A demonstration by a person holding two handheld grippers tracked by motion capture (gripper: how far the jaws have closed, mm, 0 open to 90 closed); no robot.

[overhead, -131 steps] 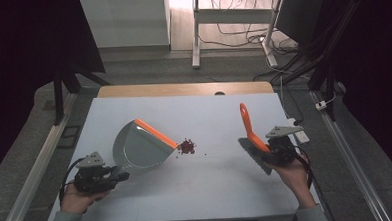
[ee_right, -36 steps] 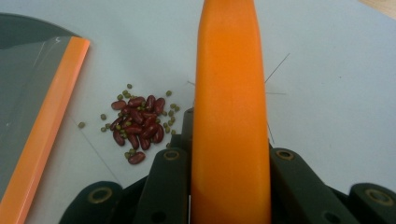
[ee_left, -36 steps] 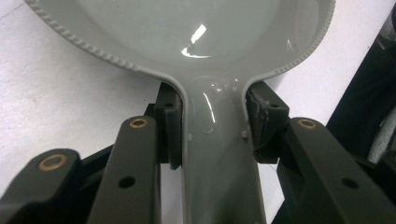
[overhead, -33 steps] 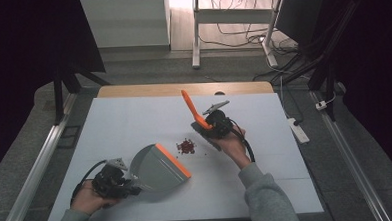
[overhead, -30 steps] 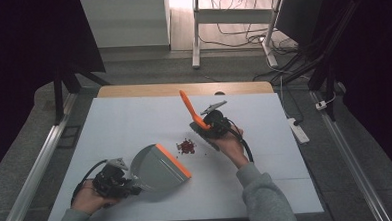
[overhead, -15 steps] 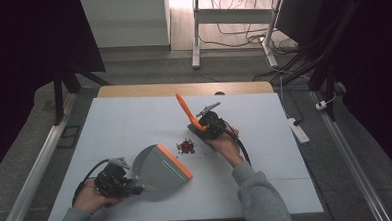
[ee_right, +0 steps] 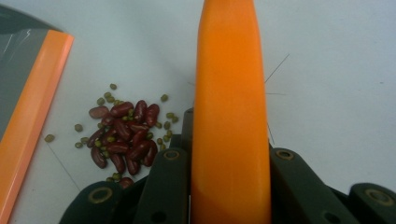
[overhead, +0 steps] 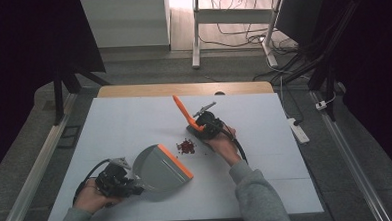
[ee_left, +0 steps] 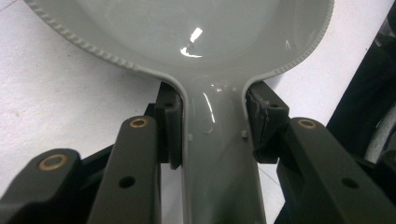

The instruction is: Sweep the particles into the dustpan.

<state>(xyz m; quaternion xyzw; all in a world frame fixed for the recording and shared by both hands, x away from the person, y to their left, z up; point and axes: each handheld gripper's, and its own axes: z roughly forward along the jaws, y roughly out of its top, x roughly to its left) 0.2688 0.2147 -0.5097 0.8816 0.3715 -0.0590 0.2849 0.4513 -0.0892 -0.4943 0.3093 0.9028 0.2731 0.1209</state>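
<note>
Orange tool: the right gripper (overhead: 206,126) is clamping an orange brush handle (ee_right: 231,116), jaws closed snugly on both sides of it; the handle is rising up and back toward the far edge of the table (overhead: 134,118).
Grey pan: the left gripper (overhead: 118,180) is gripping the dustpan (overhead: 159,167) by its stem — in the left gripper view both pads are pressing its sides, jaws narrowed to the stem's width.
Pile: the beans (overhead: 186,146) are lying on the table between the two tools, just left of the right gripper and just beyond the dustpan's orange lip (ee_right: 30,116).
Key relation: the lip's long edge is facing the pile slantwise; the brush hand is sitting nearer to the beans, so I judge the sweep would run from the right gripper toward the lip.
Count: one dustpan, one brush, one pile — roughly fifteen red beans (ee_right: 122,133) and many small green ones (ee_right: 164,98), too small to count exactly.
</note>
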